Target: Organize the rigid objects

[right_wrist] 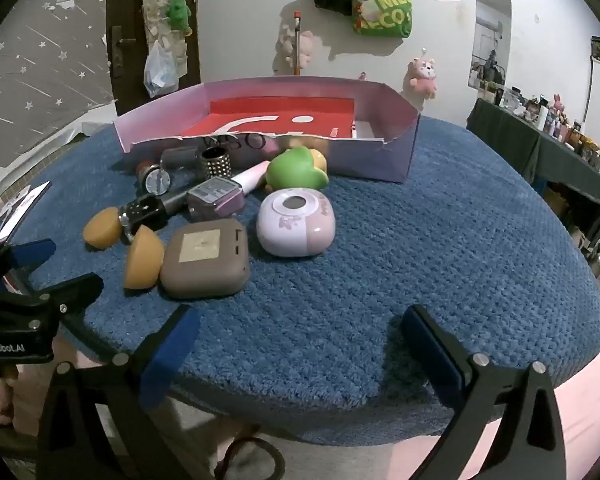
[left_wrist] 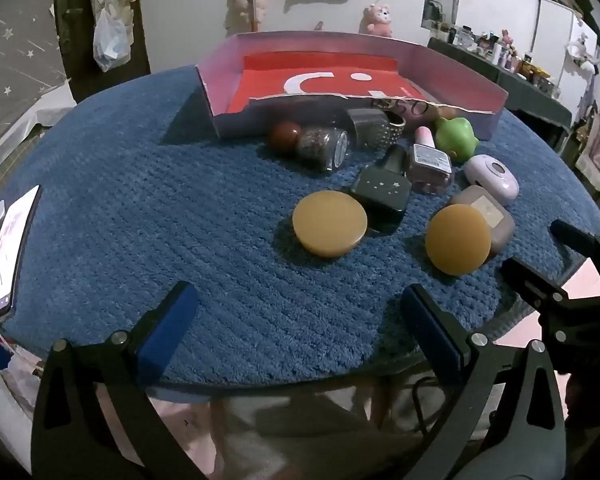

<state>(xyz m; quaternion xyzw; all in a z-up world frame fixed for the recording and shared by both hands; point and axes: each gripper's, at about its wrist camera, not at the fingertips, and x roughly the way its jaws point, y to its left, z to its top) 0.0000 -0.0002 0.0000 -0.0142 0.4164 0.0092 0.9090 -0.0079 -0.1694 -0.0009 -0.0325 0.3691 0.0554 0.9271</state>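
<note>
Box [right_wrist: 396, 152] front wall reads "MISO"; bag [right_wrist: 384, 8] on wall "MECO"

Two wrist views angled down from the near edge, both over the blue mat [left_wrist: 180, 200].

Home bedroom, plush toys [right_wrist: 422, 74] hung on wall, tote bag [right_wrist: 382, 6], cluttered side table [right_wrist: 540, 136]
</note>
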